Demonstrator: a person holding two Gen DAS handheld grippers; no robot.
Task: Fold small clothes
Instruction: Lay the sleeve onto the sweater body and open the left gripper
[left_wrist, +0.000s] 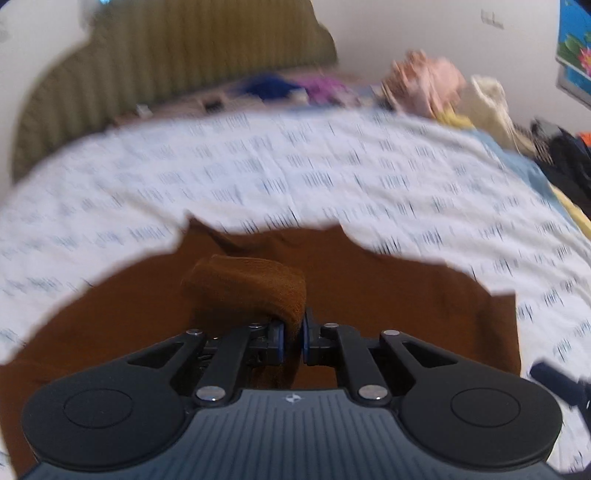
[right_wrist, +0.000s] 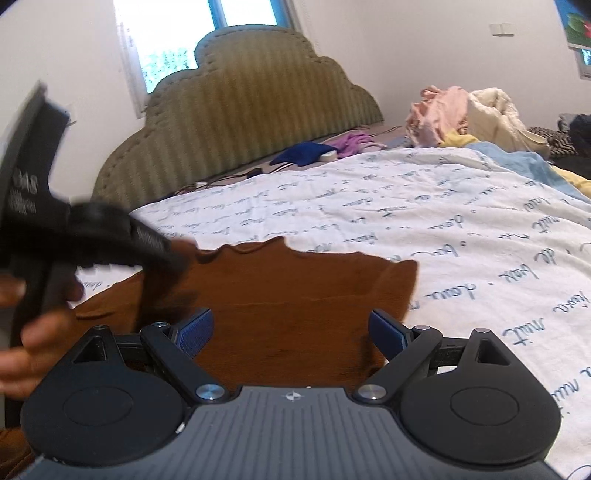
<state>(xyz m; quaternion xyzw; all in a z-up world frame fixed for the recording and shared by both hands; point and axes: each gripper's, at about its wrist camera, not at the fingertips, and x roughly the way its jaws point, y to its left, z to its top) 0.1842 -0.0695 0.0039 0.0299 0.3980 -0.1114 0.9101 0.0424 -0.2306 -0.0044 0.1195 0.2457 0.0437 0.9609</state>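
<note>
A brown garment lies spread on the white bedsheet with blue script. My left gripper is shut on a folded-up edge of the brown garment, which bulges up between the blue pads. In the right wrist view the same brown garment lies flat under my right gripper, which is open and empty just above the cloth. The left gripper and the hand holding it show blurred at the left of that view.
A green padded headboard stands at the far end of the bed. A pile of pink, cream and yellow clothes sits at the far right. Blue and purple clothes lie near the headboard. Dark clothes lie at the right edge.
</note>
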